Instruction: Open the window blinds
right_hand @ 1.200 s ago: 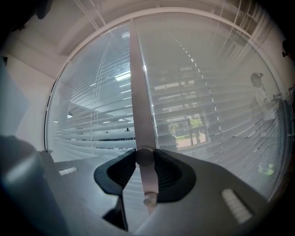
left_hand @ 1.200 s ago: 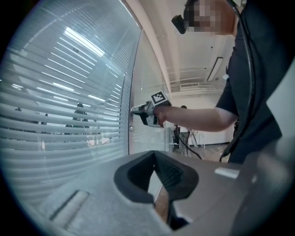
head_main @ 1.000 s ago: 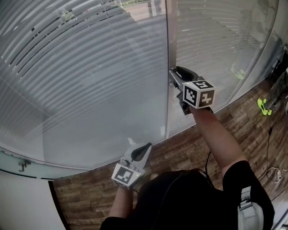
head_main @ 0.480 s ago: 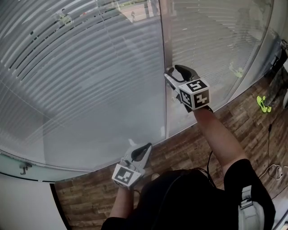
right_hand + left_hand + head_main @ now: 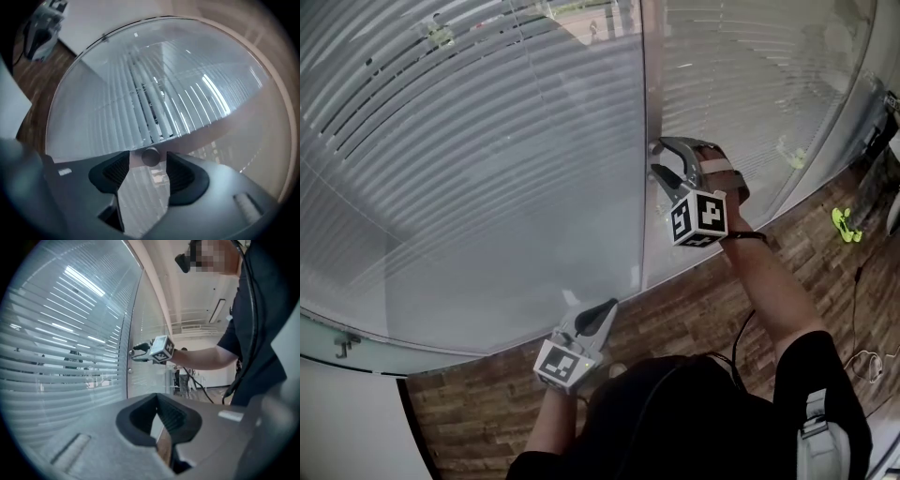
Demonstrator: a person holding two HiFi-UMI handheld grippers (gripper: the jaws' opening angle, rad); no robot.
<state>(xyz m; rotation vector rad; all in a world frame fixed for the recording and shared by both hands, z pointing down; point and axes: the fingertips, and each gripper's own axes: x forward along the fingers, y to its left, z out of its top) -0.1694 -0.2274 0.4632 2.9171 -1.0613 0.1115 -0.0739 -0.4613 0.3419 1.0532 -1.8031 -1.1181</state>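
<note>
Just opening right gripper [image 5: 148,165] jaws wide around small round grey knob [image 5: 150,156], centre frame, not pinching it; risking off-centre reclosing, slipping off, leaving white slatted window blinds [image 5: 487,141] untilted. Holding left gripper [image 5: 157,400] jaws pressed together, empty.

Brown wood-plank floor [image 5: 469,422] meets a curved glass wall [image 5: 487,281] and white wall [image 5: 347,422].

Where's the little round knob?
Right gripper view: the knob sits on the window post, inside the right hand-held gripper, whose jaws have just been opening clear of it.
</note>
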